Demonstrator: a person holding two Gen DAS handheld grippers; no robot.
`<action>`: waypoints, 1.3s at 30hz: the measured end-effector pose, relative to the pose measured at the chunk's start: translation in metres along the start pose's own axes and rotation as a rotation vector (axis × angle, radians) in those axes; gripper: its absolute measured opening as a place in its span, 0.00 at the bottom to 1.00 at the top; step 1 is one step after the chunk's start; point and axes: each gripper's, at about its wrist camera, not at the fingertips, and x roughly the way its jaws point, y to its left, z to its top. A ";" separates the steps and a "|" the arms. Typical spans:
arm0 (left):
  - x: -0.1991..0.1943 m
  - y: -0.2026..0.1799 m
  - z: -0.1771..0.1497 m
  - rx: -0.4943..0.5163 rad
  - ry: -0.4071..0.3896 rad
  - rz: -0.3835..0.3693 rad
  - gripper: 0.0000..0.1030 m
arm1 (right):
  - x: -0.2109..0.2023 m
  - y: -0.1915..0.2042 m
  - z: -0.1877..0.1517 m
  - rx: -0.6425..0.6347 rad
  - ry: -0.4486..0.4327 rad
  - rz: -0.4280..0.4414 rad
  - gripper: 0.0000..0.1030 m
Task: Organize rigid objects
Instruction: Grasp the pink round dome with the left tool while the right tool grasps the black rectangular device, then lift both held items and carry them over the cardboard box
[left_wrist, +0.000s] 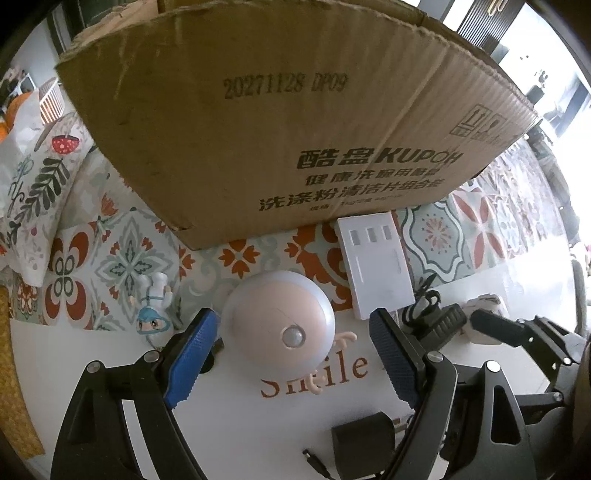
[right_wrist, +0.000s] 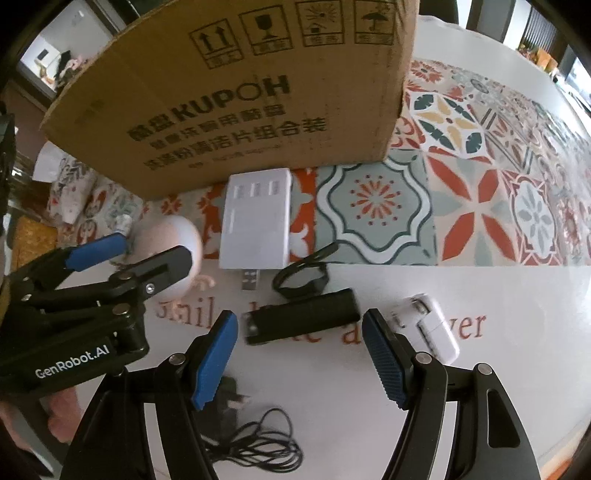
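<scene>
Bright daylight glares upper right; fisheye edges warp, right view slightly blurred.

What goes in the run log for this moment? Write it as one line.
left gripper: open around round sensor light | right gripper: open above black bar-shaped device | cardboard box: behind | nothing held

Dome light (left_wrist: 277, 320) before cardboard box (left_wrist: 295, 122) — charger block (left_wrist: 376, 264) right.
</scene>
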 end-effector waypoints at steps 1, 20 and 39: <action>0.003 -0.003 0.001 -0.001 0.004 -0.001 0.82 | 0.000 -0.001 0.000 -0.004 0.000 0.002 0.74; 0.053 0.002 0.010 -0.047 0.055 0.050 0.82 | 0.029 0.012 0.003 -0.080 0.060 -0.008 0.75; 0.052 0.001 -0.007 -0.015 0.013 0.088 0.72 | 0.036 0.022 -0.010 -0.084 0.019 -0.019 0.73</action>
